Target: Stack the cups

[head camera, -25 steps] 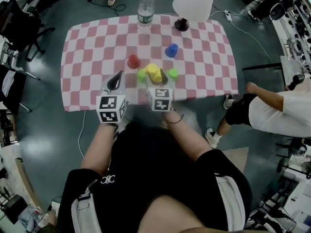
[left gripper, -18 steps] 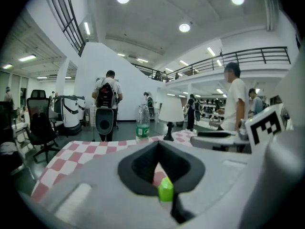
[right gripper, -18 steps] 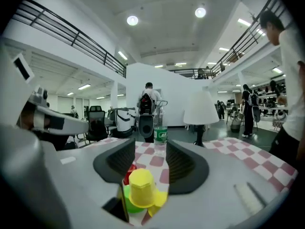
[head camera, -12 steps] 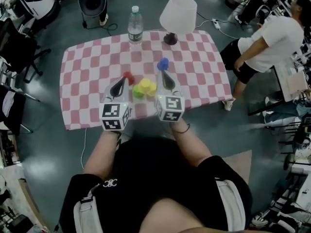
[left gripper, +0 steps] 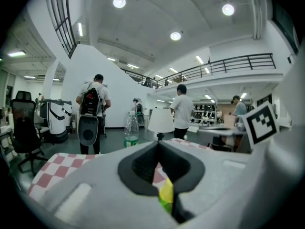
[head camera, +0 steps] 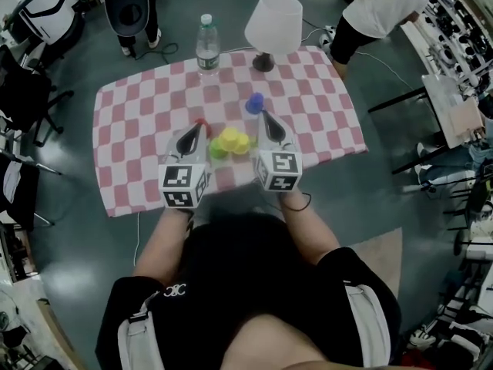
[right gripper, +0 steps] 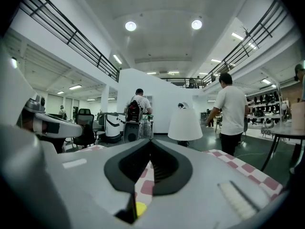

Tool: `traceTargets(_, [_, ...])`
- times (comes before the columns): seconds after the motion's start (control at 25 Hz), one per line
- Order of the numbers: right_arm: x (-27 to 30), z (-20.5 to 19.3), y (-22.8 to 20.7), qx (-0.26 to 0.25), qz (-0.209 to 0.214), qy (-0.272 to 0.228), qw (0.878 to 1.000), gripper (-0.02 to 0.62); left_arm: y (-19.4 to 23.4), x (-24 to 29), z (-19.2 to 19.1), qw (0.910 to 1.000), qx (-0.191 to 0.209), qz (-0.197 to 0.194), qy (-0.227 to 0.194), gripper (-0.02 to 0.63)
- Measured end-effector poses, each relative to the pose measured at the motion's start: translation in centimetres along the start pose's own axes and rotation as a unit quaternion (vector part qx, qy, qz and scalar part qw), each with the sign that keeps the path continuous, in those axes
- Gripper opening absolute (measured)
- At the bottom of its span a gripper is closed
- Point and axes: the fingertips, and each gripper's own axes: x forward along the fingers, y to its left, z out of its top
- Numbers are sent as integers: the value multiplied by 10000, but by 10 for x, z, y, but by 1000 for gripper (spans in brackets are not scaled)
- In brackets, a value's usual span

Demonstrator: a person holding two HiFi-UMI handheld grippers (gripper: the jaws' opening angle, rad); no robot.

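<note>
Small cups stand on the pink checked table (head camera: 139,114). A yellow cup (head camera: 229,136) sits in a tight cluster with a green cup (head camera: 217,149) and a yellow-green cup (head camera: 243,145). The blue cup (head camera: 254,102) stands apart behind them. Beside my left gripper's tip a red cup (head camera: 202,122) peeks out. My left gripper (head camera: 193,128) hangs left of the cluster, shut and empty. To the right of the cluster, my right gripper (head camera: 266,116) is shut with nothing in it. Slivers of yellow and green (left gripper: 167,197) show under the left gripper (left gripper: 157,143); the right gripper (right gripper: 150,141) points at the lamp.
A water bottle (head camera: 206,43) and a white lamp (head camera: 273,23) stand at the table's far edge. Office chairs (head camera: 127,2) stand at the left and behind. A person in a white shirt (head camera: 377,6) walks past the far right corner.
My right gripper has left the yellow cup, shut its jaws and moved to the right of the cluster. The left gripper has moved forward to the red cup. A bystander has walked round to the far right.
</note>
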Motion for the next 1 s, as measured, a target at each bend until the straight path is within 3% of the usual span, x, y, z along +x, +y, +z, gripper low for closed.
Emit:
traceTargets(0.16, [-1, 2, -28, -105, 202, 40, 9997, -1, -7, 6, 0, 10000, -31, 50, 1, -3])
traceTargets(0.28, [6, 1, -46, -77, 663, 126, 9977, 3, -13, 12, 3, 9998, -44, 187, -34, -3])
traceTargets(0.32, [9, -1, -49, -31, 920, 181, 9956, 41, -16, 13, 4, 9997, -52, 240, -40, -3])
traceTargets(0.4, [15, -5, -54, 10, 1427, 284, 9894, 185, -22, 15, 3, 9994, -54, 354, -31, -3])
traceTargets(0.48, [22, -7, -60, -85, 1758, 349, 9838, 245, -26, 18, 3, 9988, -46, 481, 3, -2])
traceTargets(0.76, [53, -49, -64, -424, 2777, 1014, 9543, 251, -31, 19, -6, 9944, -97, 1037, 176, -3])
traceTargets(1.0, [83, -97, -63, -478, 3071, 1513, 9384, 262, -27, 12, -18, 9875, -196, 1531, 316, -3])
